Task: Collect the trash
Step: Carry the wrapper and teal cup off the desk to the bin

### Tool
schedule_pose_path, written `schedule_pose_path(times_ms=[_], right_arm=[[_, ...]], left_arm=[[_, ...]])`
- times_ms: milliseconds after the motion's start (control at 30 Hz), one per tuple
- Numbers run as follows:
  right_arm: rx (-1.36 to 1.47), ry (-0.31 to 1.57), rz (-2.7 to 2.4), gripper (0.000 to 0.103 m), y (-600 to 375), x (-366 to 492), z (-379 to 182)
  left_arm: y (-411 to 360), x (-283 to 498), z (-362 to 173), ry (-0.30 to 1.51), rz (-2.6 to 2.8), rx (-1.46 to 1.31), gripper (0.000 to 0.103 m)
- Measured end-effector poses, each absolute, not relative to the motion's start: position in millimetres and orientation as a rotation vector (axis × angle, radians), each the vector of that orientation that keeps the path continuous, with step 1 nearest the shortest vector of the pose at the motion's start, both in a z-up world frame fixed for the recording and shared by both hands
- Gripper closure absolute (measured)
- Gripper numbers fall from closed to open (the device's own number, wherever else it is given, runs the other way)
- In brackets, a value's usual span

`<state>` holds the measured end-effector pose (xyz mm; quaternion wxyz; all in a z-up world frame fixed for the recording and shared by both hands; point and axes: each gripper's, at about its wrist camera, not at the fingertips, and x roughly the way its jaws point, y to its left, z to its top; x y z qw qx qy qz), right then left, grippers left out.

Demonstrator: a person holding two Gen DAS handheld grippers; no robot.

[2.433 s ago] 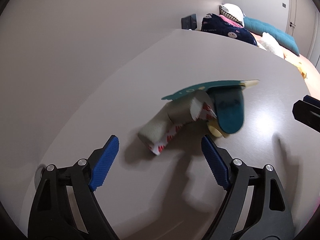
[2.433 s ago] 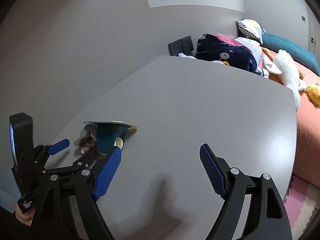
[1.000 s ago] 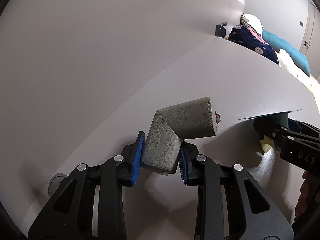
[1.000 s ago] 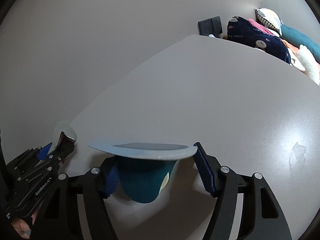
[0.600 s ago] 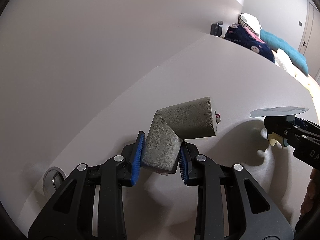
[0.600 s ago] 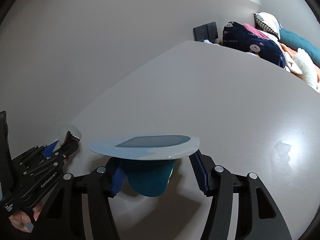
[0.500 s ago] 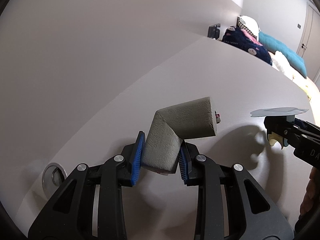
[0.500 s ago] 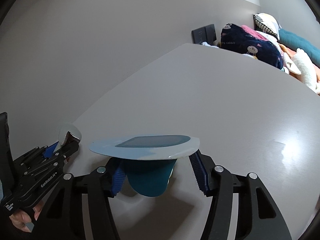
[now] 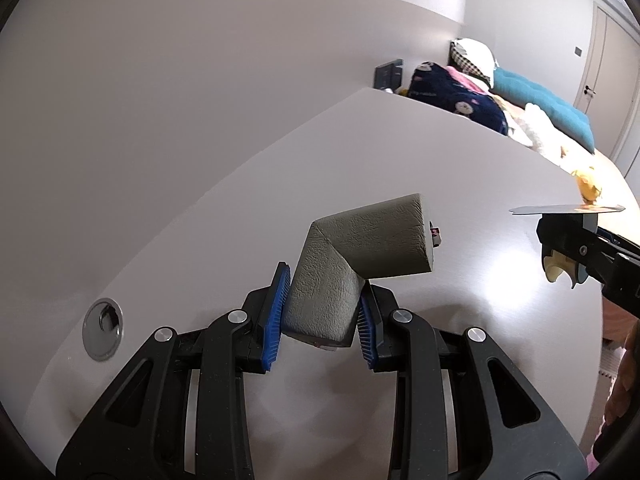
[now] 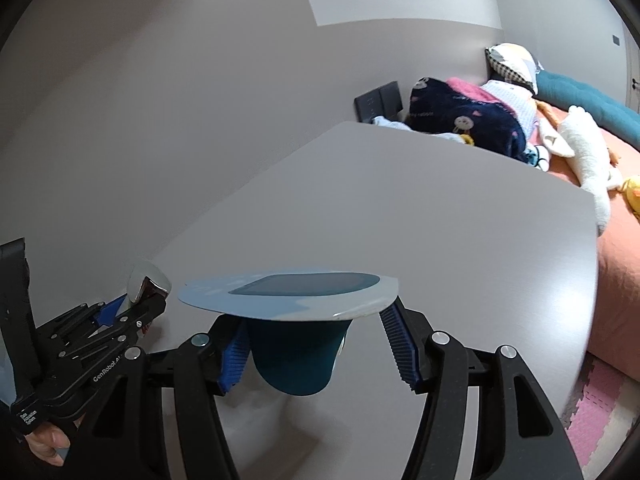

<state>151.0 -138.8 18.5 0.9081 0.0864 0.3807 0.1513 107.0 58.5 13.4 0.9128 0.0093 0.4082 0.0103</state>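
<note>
Left gripper (image 9: 320,314) clenched on bent grey-green leatherette foam corner guard (image 9: 360,264), free arm angling forward-right; right gripper (image 10: 316,350) alongside, clamping teal plastic cup with pale peeled lid (image 10: 294,354), both above grey table (image 10: 440,208).

two grippers (image 9: 320,312) (image 10: 316,344) — one table (image 9: 460,168), one grommet (image 9: 103,328)

The card lid (image 10: 288,294) is covering the top of the teal cup (image 10: 294,356) and hiding where the right gripper (image 10: 318,346) is touching it. The picture's edge is cutting off the bed (image 10: 618,280). The foam corner piece (image 9: 352,268) is hiding its own underside, with only a scrap of red-and-white tape (image 9: 435,235) peeking out.
</note>
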Motion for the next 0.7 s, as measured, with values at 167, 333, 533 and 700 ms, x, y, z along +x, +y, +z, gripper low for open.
schedule_pose_path(times_ms=[167, 333, 533, 700], right_arm=[[0.176, 0.761, 0.295, 0.042, -158.6, 130.1, 28.9], [0.172, 0.740, 0.276, 0.041, -178.4, 110.5, 37.8], [0.174, 0.724, 0.251, 0.040, -200.2, 91.5, 42.6], [0.179, 0.707, 0.227, 0.040, -219.1, 74.4, 45.9]], left_arm=[[33.3, 96.7, 22.3, 0.823, -0.010, 0.031, 0.072], [8.3, 92.6, 28.8, 0.806, -0.040, 0.032, 0.072], [-17.2, 87.3, 30.0, 0.799, -0.081, 0.032, 0.072], [-38.5, 80.3, 29.6, 0.794, -0.117, 0.041, 0.072]])
